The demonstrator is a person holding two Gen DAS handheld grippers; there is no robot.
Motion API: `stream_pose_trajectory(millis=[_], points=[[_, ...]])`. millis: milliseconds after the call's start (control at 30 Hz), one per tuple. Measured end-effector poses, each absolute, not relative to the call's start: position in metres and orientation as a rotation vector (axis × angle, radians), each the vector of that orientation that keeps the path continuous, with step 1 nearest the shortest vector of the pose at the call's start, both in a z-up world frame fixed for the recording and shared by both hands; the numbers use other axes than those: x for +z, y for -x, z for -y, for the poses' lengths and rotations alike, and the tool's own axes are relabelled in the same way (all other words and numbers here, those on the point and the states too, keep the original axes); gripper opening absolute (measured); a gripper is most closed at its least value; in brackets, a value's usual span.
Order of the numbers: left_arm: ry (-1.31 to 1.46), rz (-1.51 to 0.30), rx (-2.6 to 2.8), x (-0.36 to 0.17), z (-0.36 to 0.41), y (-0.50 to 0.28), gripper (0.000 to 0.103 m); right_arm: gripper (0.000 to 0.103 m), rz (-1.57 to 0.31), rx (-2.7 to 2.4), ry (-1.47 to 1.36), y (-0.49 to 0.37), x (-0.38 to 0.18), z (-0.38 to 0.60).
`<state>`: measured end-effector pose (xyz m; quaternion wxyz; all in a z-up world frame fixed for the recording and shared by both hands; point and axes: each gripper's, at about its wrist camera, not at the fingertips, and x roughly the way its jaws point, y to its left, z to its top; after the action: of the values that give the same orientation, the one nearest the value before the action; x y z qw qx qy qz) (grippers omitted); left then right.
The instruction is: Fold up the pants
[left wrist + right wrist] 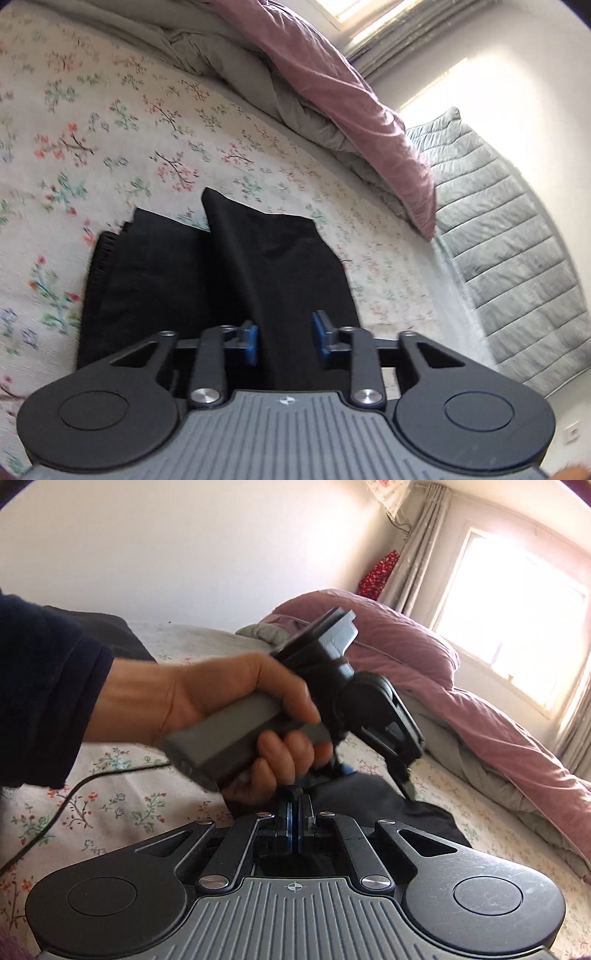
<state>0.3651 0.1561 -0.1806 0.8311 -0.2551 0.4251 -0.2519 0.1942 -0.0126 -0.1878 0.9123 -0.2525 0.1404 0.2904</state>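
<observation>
Left wrist view: left gripper (284,341) sits lower centre, blue pads apart with a clear gap, black fabric visible through the gap but neither pad pressing on it, so released. The black fabric pants (218,280) lie in the centre of the frame on the cream floral-print bedsheet (110,129), partly folded: one flat panel left of centre with a ribbed edge at its left side, and a second panel raised in a ridge from centre frame down toward the pads. A dusty-pink duvet with grey underside (332,96) is bunched across the upper centre to right; a grey quilted mattress side (509,251) fills the right edge. Right wrist view: right gripper (294,829) at lower centre, blue pads clenched together; whether any cloth is caught between them I can't tell. The person's left hand (221,709), in a dark sleeve (44,694), holds the other gripper's grey handle at centre frame, its fingers angled down to the pants at centre right. Black cable (55,812) trails across the sheet at lower left. Bright window (517,616) with grey curtains upper right.
</observation>
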Motion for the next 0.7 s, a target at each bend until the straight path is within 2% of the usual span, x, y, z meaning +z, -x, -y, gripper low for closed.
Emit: stream_pose_trajectory(millis=[67, 133, 433, 567, 700], points=[[0.515, -0.914, -0.505, -0.185, -0.16, -0.366, 0.03, 0.003, -0.283, 0.606, 0.519, -0.192, -0.188, 0.012], [0.514, -0.911, -0.493, -0.187, -0.162, -0.365, 0.026, 0.003, -0.273, 0.614, 0.531, -0.188, -0.188, 0.009], [0.423, -0.71, -0.509, -0.133, -0.166, -0.347, 0.025, 0.003, -0.178, 0.588, 0.588, -0.18, -0.191, -0.005], [0.39, -0.73, -0.453, -0.134, -0.188, -0.346, 0.025, 0.003, -0.151, 0.607, 0.581, -0.179, -0.186, -0.017], [0.354, -0.806, -0.38, -0.164, -0.2, -0.357, 0.025, 0.003, -0.191, 0.651, 0.545, -0.187, -0.193, -0.035]])
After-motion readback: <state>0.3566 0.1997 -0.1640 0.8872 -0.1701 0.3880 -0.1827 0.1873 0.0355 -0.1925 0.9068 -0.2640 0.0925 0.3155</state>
